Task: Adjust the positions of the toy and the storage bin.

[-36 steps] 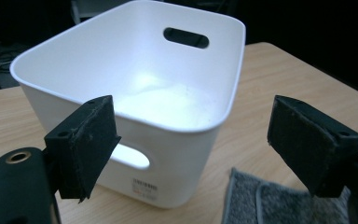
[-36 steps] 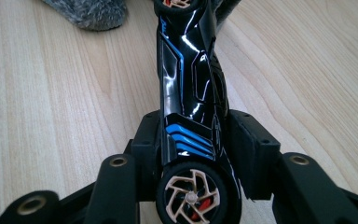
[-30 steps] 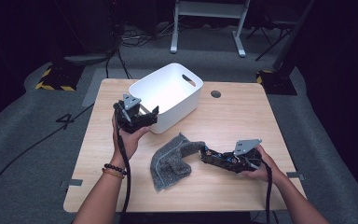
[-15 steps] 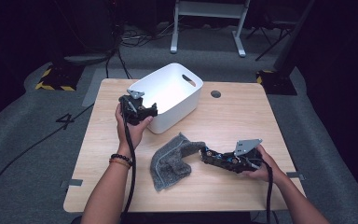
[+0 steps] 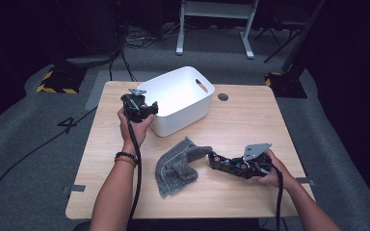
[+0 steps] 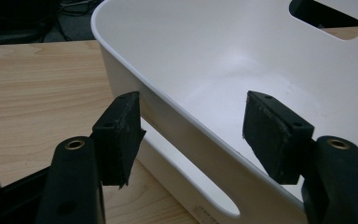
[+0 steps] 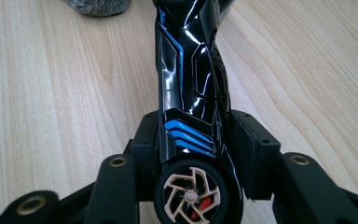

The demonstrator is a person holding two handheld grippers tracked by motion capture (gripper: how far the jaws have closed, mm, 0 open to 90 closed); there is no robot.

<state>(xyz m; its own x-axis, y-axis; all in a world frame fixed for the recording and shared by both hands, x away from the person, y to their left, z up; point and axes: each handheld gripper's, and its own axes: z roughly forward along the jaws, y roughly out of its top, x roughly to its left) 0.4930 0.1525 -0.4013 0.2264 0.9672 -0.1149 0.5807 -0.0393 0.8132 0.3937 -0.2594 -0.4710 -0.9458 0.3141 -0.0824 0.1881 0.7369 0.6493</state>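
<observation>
Closing astride the white bin [image 6: 205,140] rim without pinching yet, the left tool [image 6: 193,135] could skid it across the tabletop [image 5: 250,120], while the right tool [image 7: 196,154], clamped on the black toy car [image 7: 191,93], might drop it.

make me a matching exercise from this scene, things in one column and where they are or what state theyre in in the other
Things:
1. white bin
2. grey cloth
3. black toy car
4. left gripper

Places or states:
a. clamped between the right gripper's jaws
b. lying crumpled on the table
c. jaws astride the near wall, pads not touching it
d. standing at the table's far side, nothing showing inside

Pairs: 1-d, 2-b, 3-a, 4-c
</observation>
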